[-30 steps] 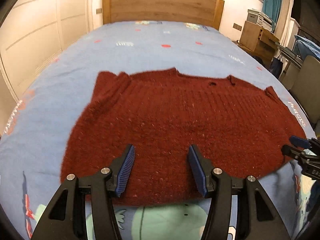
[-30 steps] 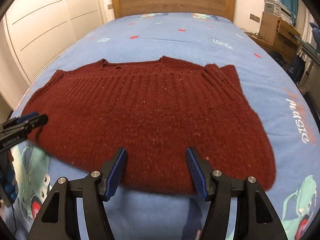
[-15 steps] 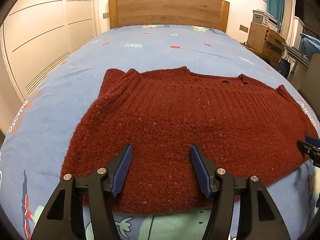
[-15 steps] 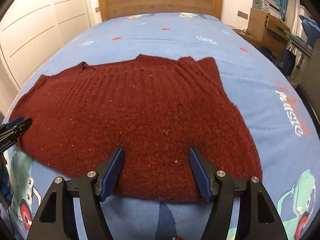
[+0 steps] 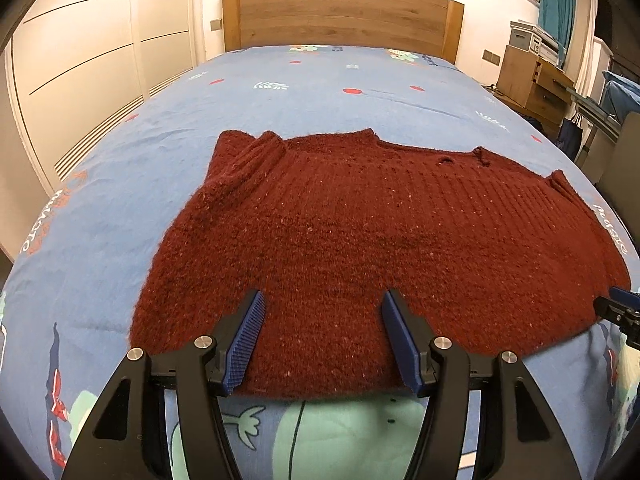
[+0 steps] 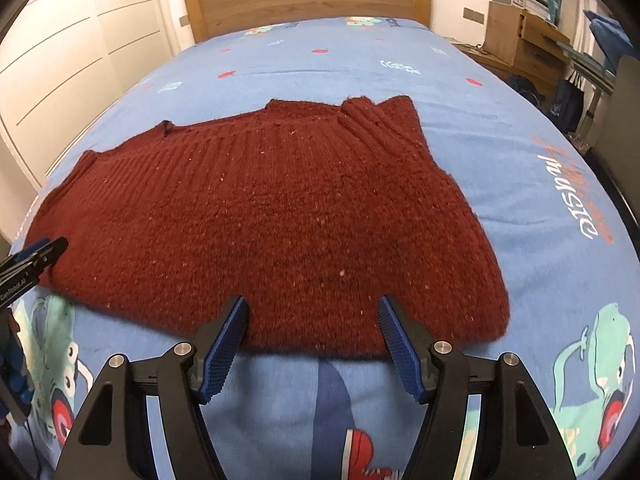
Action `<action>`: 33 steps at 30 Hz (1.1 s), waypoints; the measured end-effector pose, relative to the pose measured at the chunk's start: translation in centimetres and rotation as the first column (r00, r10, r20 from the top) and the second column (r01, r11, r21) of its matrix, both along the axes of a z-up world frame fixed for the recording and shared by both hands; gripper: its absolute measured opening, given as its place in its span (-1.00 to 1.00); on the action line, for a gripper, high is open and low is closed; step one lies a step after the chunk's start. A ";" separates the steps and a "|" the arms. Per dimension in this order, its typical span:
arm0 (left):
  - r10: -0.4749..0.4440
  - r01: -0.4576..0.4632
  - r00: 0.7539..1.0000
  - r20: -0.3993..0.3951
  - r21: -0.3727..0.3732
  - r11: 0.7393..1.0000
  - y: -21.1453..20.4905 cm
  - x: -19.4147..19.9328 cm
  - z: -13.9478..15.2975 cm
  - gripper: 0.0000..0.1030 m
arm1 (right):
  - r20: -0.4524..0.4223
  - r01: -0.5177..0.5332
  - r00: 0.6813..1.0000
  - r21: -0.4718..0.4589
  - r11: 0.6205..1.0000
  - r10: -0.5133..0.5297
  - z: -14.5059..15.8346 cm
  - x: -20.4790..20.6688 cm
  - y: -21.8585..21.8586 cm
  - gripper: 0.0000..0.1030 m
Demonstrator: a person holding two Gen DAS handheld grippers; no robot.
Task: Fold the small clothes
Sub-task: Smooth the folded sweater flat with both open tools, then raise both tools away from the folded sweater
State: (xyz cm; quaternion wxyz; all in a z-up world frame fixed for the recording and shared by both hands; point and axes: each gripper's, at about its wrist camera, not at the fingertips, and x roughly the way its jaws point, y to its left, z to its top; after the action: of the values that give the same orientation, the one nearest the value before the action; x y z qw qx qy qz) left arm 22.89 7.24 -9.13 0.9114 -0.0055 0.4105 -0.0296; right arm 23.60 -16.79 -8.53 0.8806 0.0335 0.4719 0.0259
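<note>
Now both your left gripper point(image 5: 322, 330) and right gripper point(image 6: 312, 332) have just been opening, jaws wide and empty over the near hem of the dark red knitted sweater point(image 5: 360, 248), flat on the bed point(image 5: 320, 80); grasping comes next.

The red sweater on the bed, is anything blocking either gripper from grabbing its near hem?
Nothing visible. The red sweater lies flat on the blue bedsheet, and the left gripper and right gripper hover open right over its near hem.
</note>
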 end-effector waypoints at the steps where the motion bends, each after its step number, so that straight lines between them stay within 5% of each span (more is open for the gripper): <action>1: 0.001 -0.001 1.000 -0.001 0.002 1.000 -0.1 -0.1 0.1 0.08 | -0.002 0.003 1.000 0.004 1.000 -0.003 0.1 -0.2 0.0 0.35; 9: 0.003 -0.003 1.000 -0.024 -0.003 1.000 -0.4 -1.3 1.1 0.08 | -0.024 0.039 0.999 0.051 0.998 -0.038 0.5 -2.1 -0.9 0.35; 21: -0.002 0.002 1.000 -0.013 0.038 0.999 -3.0 -6.8 6.5 0.08 | 0.004 0.093 0.995 0.211 0.973 -0.096 3.6 -6.8 -2.7 0.35; 27: 0.002 -0.002 0.999 -0.055 0.014 1.000 -4.1 -10.5 7.7 0.18 | 0.023 0.154 0.985 0.354 0.923 -0.173 5.0 -9.9 -4.3 0.35; 33: 0.003 0.000 0.995 -0.100 0.031 1.000 -4.0 -13.9 7.7 0.19 | 0.000 0.228 0.964 0.509 0.830 -0.265 4.3 -12.9 -6.0 0.35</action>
State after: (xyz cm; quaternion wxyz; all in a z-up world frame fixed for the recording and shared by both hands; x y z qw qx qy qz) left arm 8.97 3.21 -1.47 0.8896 0.0070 0.4562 -0.0222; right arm 10.68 -22.83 -4.20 0.8531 0.3222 0.4088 0.0356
